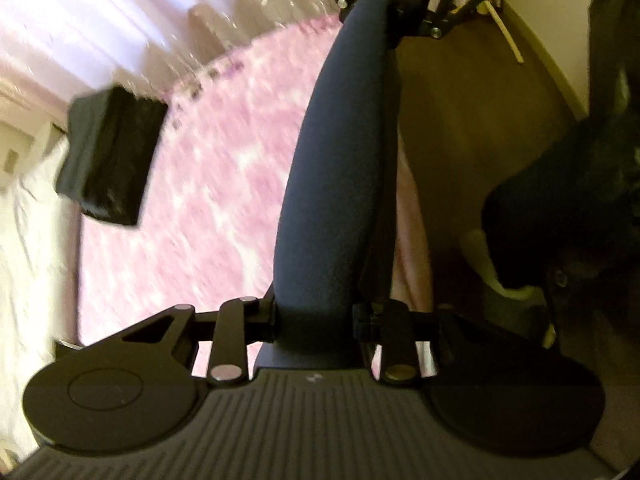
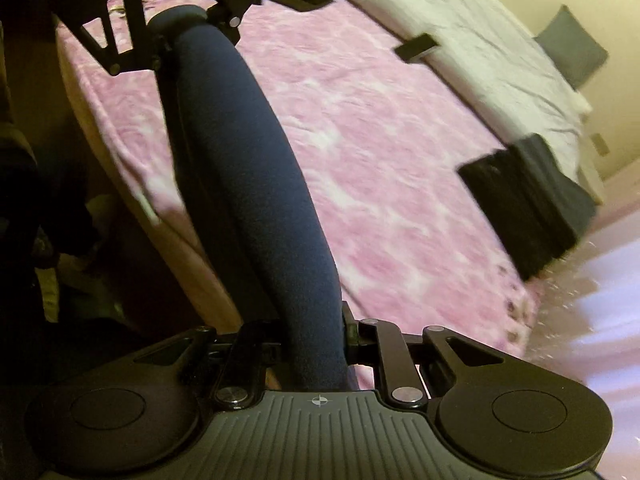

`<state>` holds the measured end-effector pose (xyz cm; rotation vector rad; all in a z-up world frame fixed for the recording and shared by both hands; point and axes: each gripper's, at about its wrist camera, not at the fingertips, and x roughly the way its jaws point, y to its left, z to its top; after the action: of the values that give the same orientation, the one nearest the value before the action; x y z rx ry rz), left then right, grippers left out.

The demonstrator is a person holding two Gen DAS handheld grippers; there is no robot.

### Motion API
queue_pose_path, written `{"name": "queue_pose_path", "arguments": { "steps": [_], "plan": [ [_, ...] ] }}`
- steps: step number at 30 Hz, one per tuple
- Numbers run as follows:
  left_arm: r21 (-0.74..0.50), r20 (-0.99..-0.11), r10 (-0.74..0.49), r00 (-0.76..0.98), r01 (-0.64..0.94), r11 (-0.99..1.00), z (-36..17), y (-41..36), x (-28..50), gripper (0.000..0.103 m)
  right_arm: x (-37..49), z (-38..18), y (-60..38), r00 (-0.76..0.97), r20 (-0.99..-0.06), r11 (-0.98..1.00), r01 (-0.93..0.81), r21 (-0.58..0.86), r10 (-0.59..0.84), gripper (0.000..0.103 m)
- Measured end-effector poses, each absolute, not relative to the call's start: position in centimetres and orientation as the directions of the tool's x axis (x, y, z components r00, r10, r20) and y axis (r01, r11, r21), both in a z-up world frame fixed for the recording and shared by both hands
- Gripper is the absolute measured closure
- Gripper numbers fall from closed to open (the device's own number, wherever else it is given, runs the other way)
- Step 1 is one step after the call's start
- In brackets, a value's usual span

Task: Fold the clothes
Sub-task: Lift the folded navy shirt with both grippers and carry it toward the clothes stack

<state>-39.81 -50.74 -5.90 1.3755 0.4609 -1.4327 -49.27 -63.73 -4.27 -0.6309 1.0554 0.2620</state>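
Dim, warm-tinted fisheye frames (edges bowed), motion-smeared pink blanket [image 2: 380,152], blown-out window glare.

Navy garment [image 1: 336,184] stretched between both grippers: soft, matt, fleece-like knit with a fine nap. Left gripper [image 1: 316,316] and right gripper [image 2: 308,344]: matt black hard linkages, plastic or coated metal, cannot tell which; shiny silver metal pivot pins; ribbed matt grey plastic base plate. Bed blanket [image 2: 380,152]: pink-and-white plush cloth, fuzzy, matt. Folded stack [image 2: 528,200] on the blanket: dark matt cloth, finer weave blurred. White bedding [image 2: 480,52]: wrinkled thin matt cloth. Curtain [image 1: 100,12]: sheer pale cloth with glinting specks. Floor [image 1: 472,120]: brown, dull finish.
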Motion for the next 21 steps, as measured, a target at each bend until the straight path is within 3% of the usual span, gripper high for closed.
{"name": "queue_pose_path", "arguments": {
  "steps": [8,21],
  "plan": [
    [0.473,-0.823,-0.503,0.264,0.809,-0.349,-1.9,-56.4,-39.8,0.076,-49.3,0.4,-69.1,0.548,-0.813,0.764,-0.433,-0.478,-0.198,0.088],
    [0.471,-0.804,-0.561,0.197,0.787,-0.399,-2.5,-57.2,-33.8,0.076,-44.2,1.8,-69.4,0.504,-0.818,0.755,-0.411,-0.510,-0.278,0.088]
  ]
}}
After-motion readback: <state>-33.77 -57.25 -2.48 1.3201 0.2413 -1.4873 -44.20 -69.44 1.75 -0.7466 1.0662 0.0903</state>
